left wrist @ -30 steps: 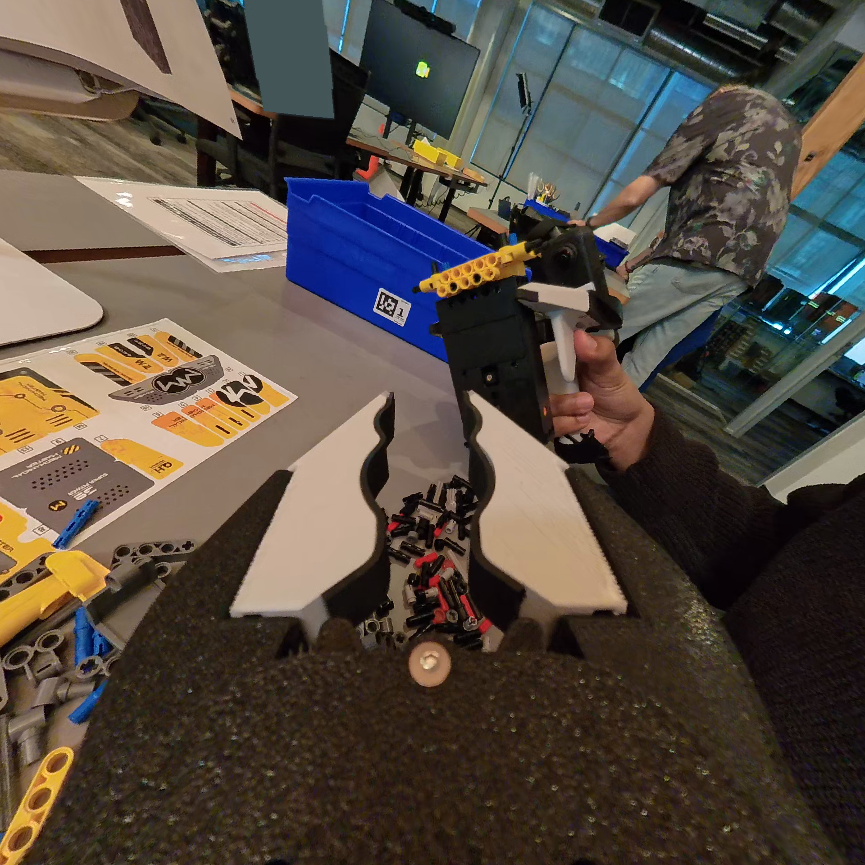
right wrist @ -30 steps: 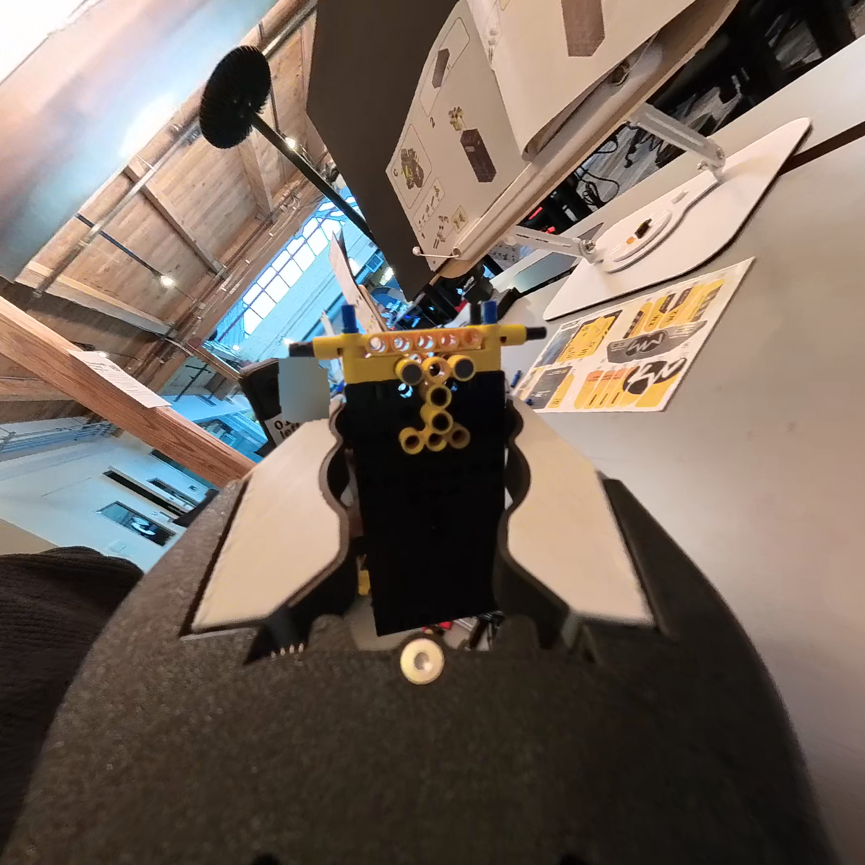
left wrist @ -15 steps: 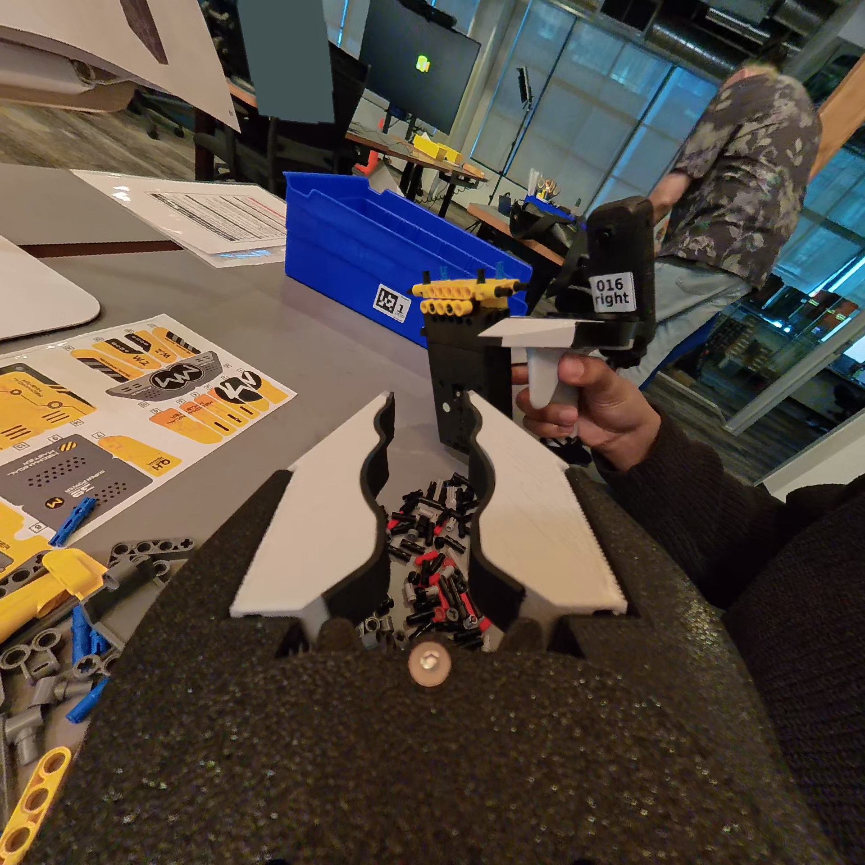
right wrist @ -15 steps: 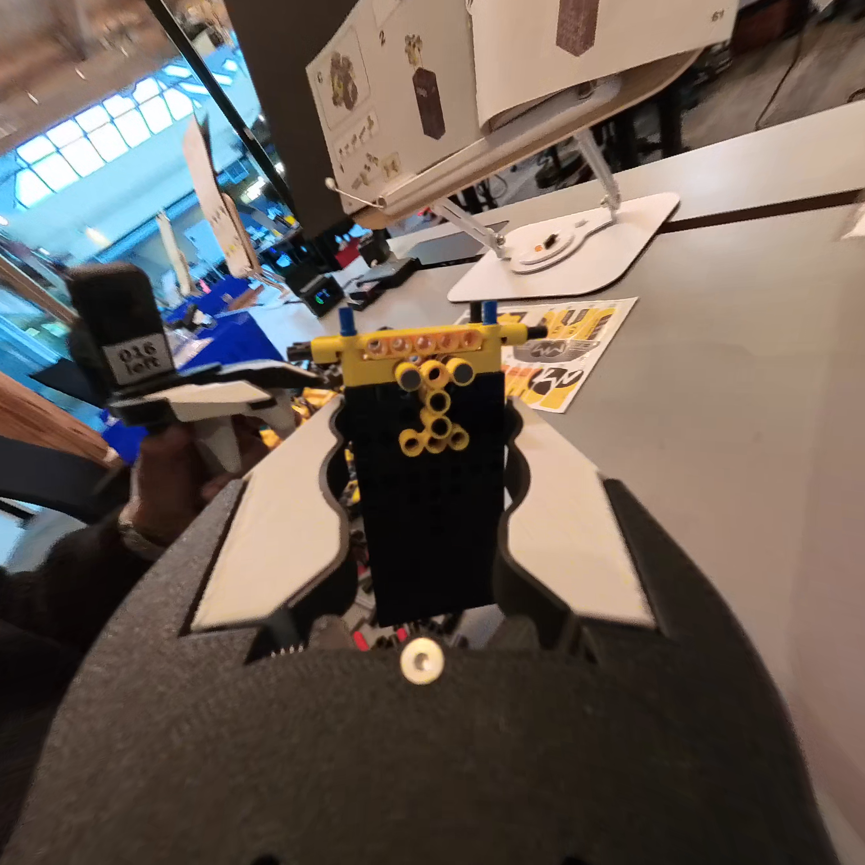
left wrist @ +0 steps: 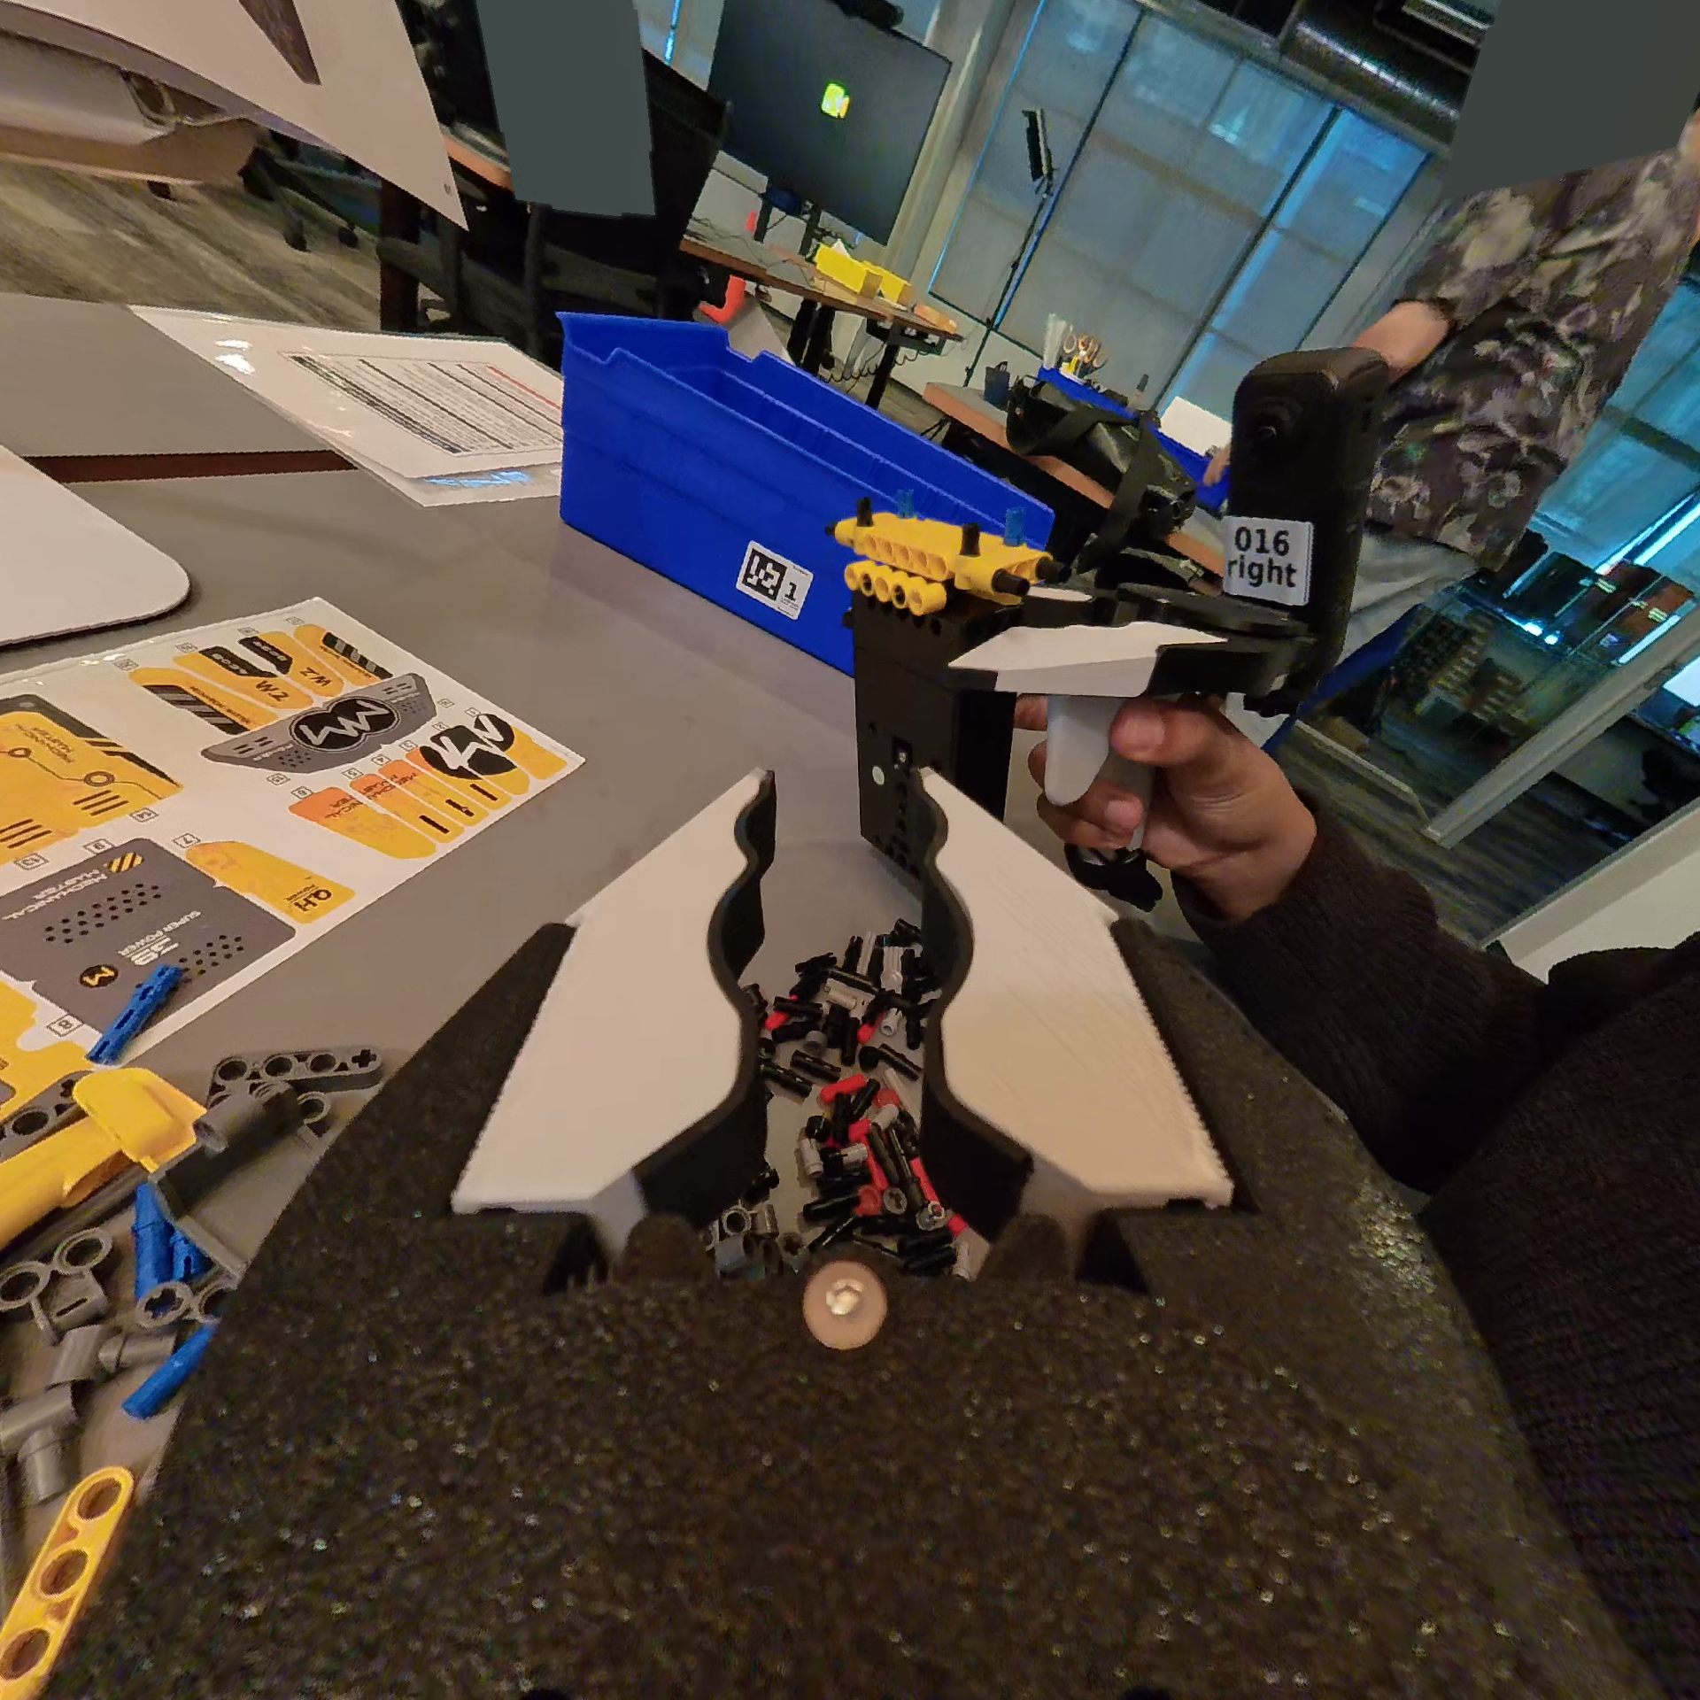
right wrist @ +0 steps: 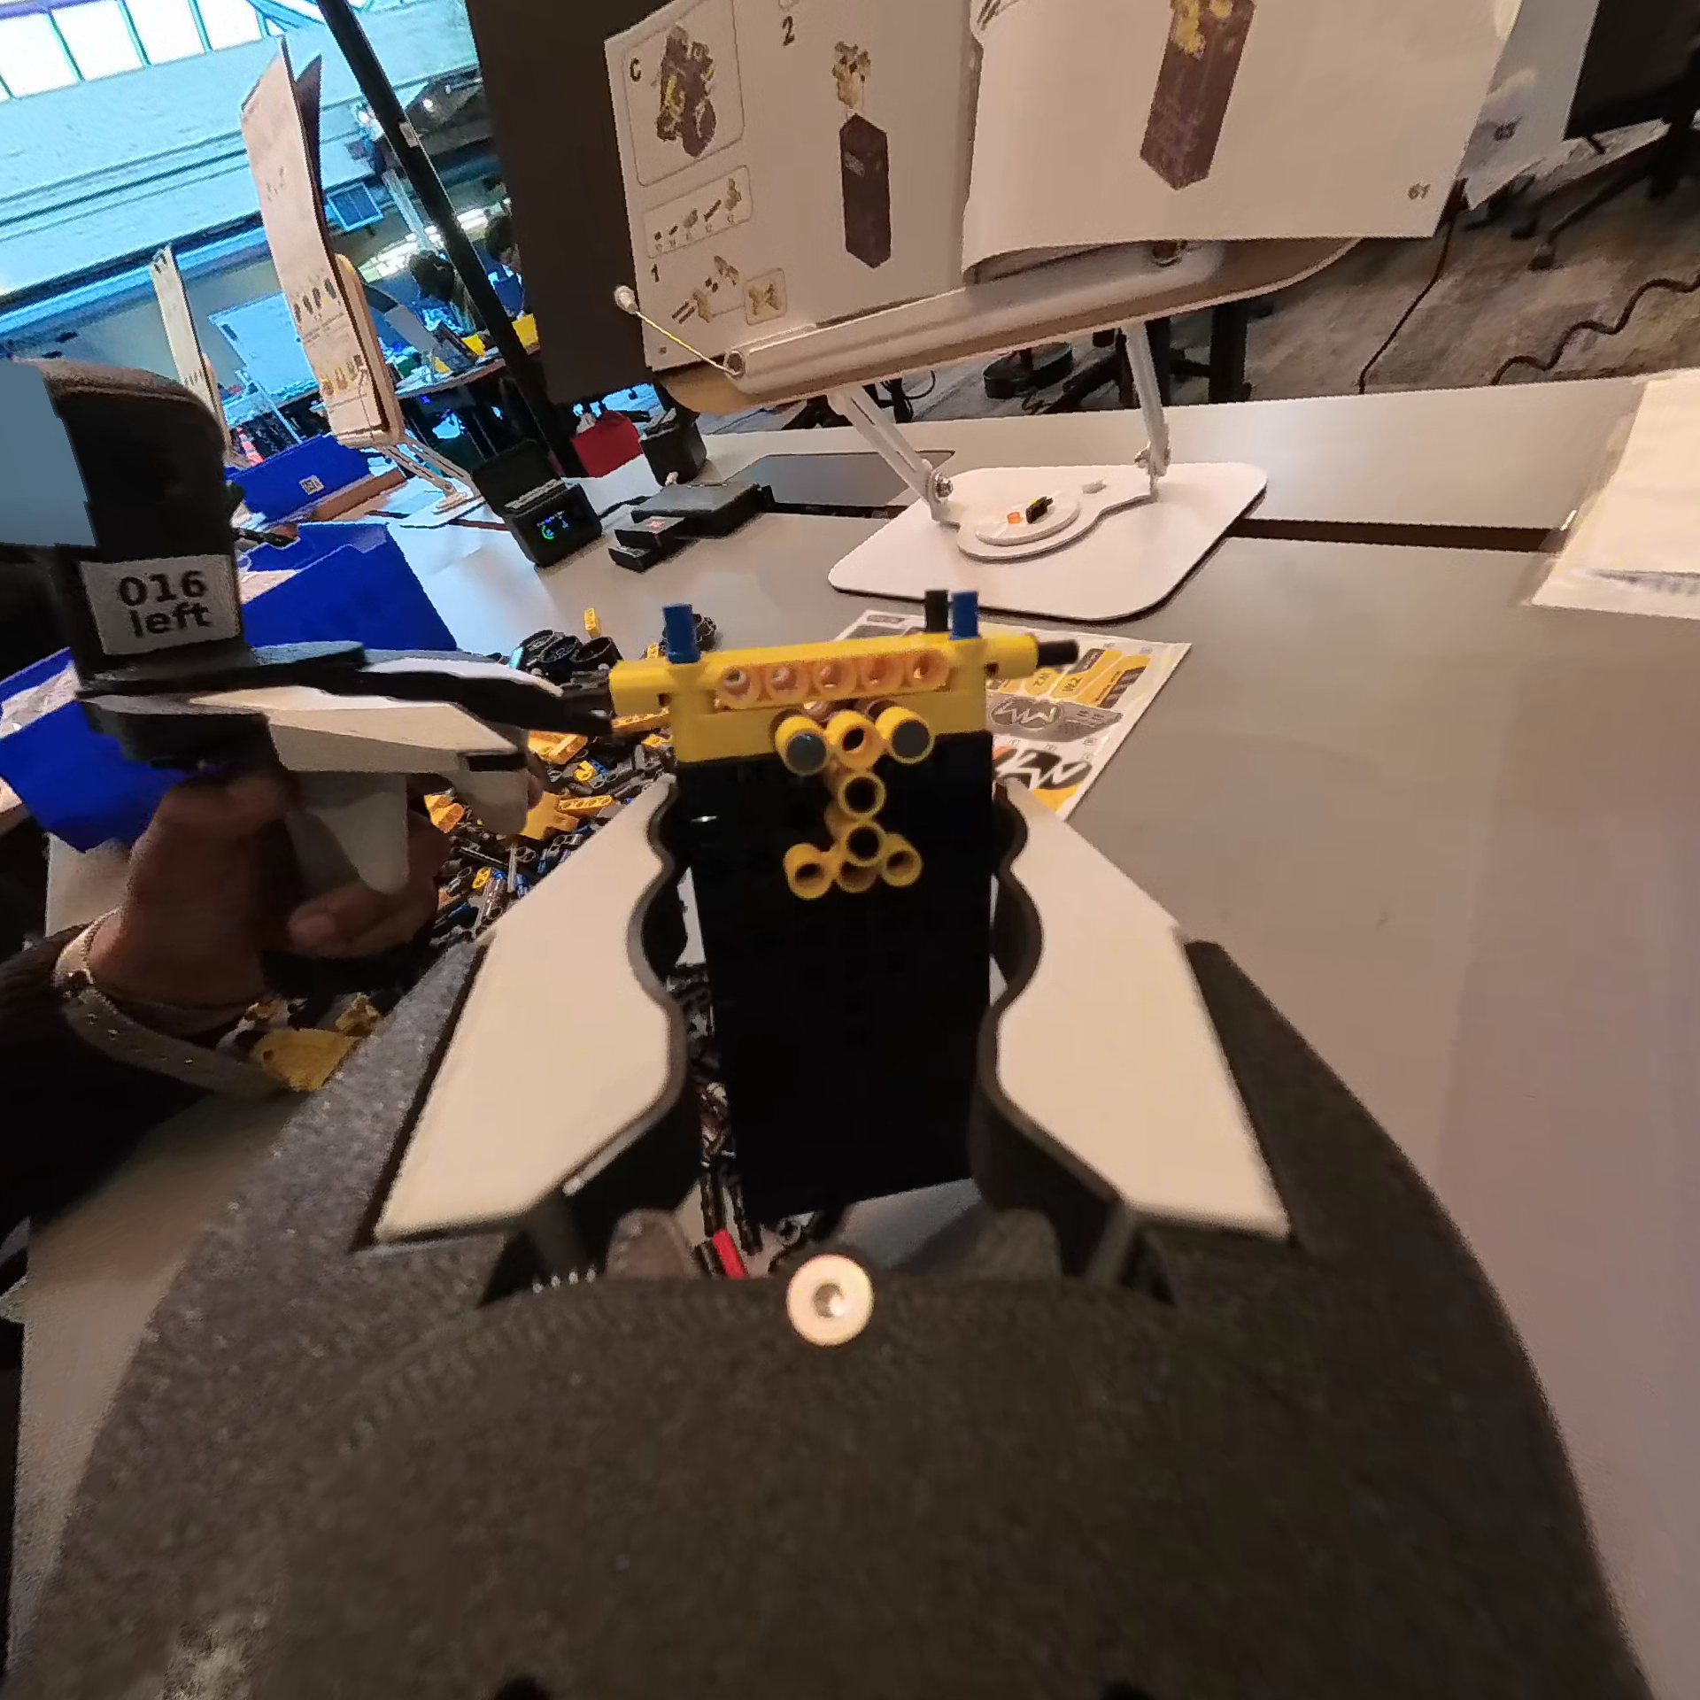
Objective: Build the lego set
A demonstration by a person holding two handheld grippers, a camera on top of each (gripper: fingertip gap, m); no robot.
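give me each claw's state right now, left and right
Left claw: open, holding nothing, above a pile of small black and red pins.
Right claw: shut on the black block with yellow beams.

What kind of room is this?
Probably a shared workshop or lab for building-brick kits: loose bricks lie heaped on a grey table, an instruction booklet sits on a stand, and more desks stand behind.

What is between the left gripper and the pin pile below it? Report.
Nothing visible: the left gripper hangs open over the pin pile, gap clear. The black block in the right gripper stands just beyond the pile.
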